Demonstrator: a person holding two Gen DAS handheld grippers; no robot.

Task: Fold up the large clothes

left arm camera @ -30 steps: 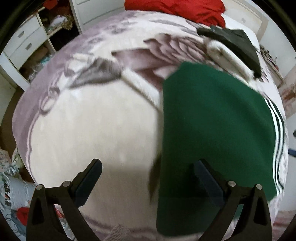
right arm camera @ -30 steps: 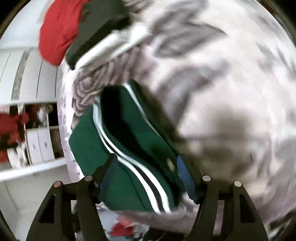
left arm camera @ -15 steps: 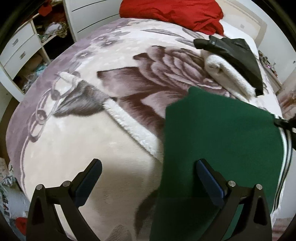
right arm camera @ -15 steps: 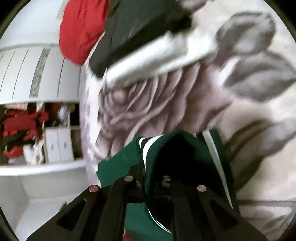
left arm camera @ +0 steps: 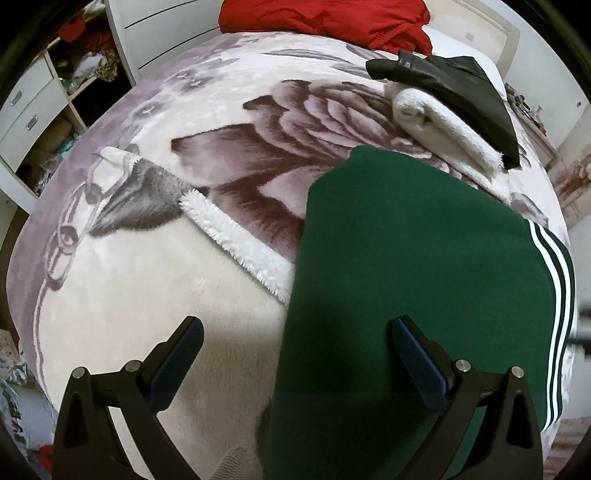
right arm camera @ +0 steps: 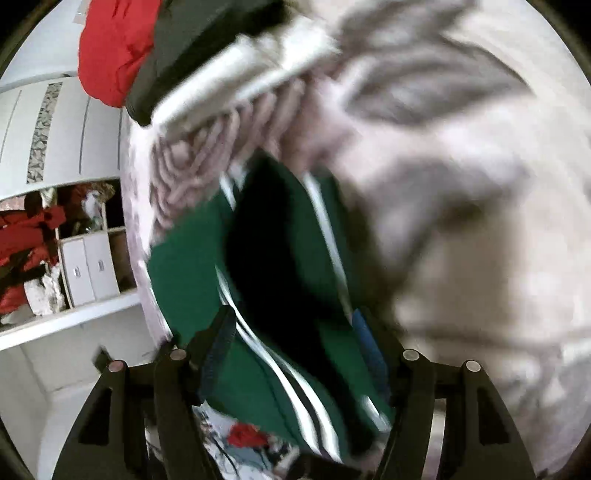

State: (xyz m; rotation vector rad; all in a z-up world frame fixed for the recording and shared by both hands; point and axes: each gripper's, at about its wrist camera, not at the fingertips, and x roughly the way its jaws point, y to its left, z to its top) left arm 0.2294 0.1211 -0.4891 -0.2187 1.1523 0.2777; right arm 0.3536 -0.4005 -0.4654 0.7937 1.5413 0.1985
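Green striped garment [left arm camera: 413,266] lying flat, part-folded, on floral blanket [left arm camera: 122,295], prob. so halves line up for next fold. L gripper [left arm camera: 295,363] wide apart over its near edge, holding nothing. R gripper [right arm camera: 295,332] jaws opening, striped edge between them, grip unclear thru blur. Count: 1 green garment, 2 grippers, 1 red heap [left arm camera: 325,16], 1 black item [left arm camera: 454,88] atop 1 white roll [left arm camera: 439,125].
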